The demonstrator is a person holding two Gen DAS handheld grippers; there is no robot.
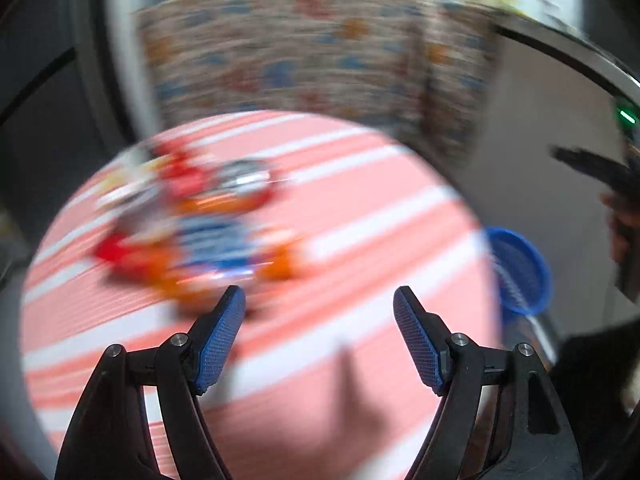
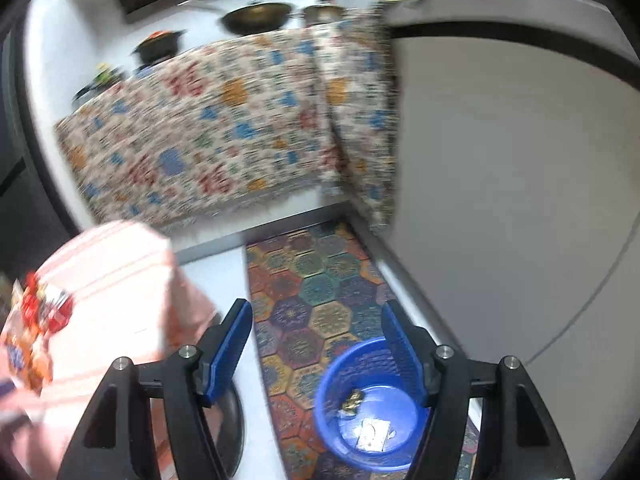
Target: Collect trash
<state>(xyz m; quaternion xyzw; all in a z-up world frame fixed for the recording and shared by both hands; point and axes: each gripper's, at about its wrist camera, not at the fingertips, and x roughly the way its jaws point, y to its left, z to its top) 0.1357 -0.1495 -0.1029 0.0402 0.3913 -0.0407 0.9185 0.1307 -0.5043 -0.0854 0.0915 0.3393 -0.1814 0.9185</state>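
Observation:
A blurred heap of red, orange and blue wrappers (image 1: pixel 192 232) lies on a round table with a pink-and-white striped cloth (image 1: pixel 360 208). My left gripper (image 1: pixel 320 300) hovers open over the cloth just right of the heap, nothing between its blue pads. My right gripper (image 2: pixel 316 306) is open and empty, pointing down over the floor. A blue basket (image 2: pixel 340 364) stands on the floor under its right finger, with a crumpled gold scrap (image 2: pixel 352 398) and a white paper (image 2: pixel 374 434) inside. The wrappers (image 2: pixel 36 320) also show at the left edge there.
The blue basket (image 1: pixel 520 272) sits right of the table. A hexagon-patterned rug (image 2: pixel 316 292) lies under it. A floral-covered piece of furniture (image 2: pixel 220 128) stands behind, with pots (image 2: pixel 256 16) beyond. A grey wall (image 2: pixel 500 200) runs along the right. A hand (image 1: pixel 624 224) shows at the right edge.

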